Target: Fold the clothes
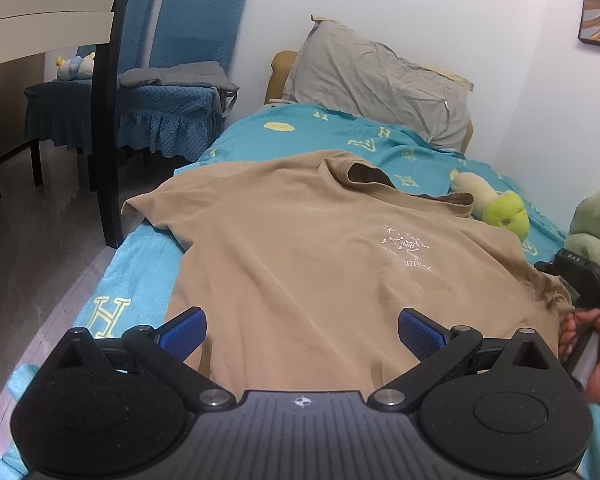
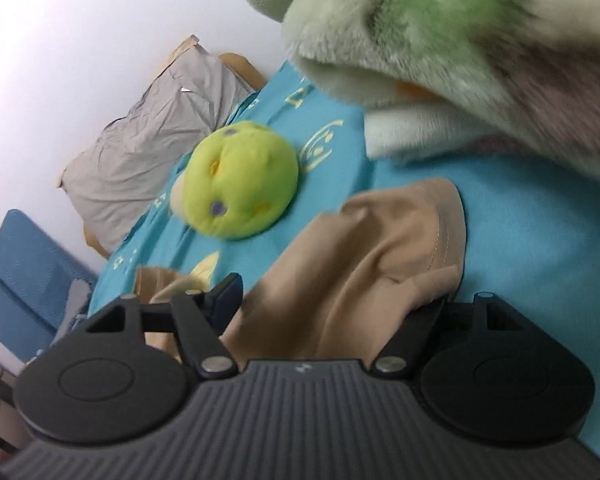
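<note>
The bed [image 1: 148, 256], under its teal patterned sheet, carries everything here. Spread across it lies the tan T-shirt [image 1: 300, 248], front up, white logo showing, collar toward the grey pillow [image 1: 376, 80]. A large pale green plush toy [image 2: 480, 60] looms close over my right side, and a small lime plush turtle [image 2: 240, 184] sits by the shirt's shoulder. My left gripper [image 1: 302, 334] hovers above the shirt's lower part, blue pads [image 1: 182, 334] spread wide, holding nothing. My right gripper [image 2: 332, 304] has the shirt's sleeve [image 2: 400, 240] bunched between its fingers; I cannot tell if they pinch it.
</note>
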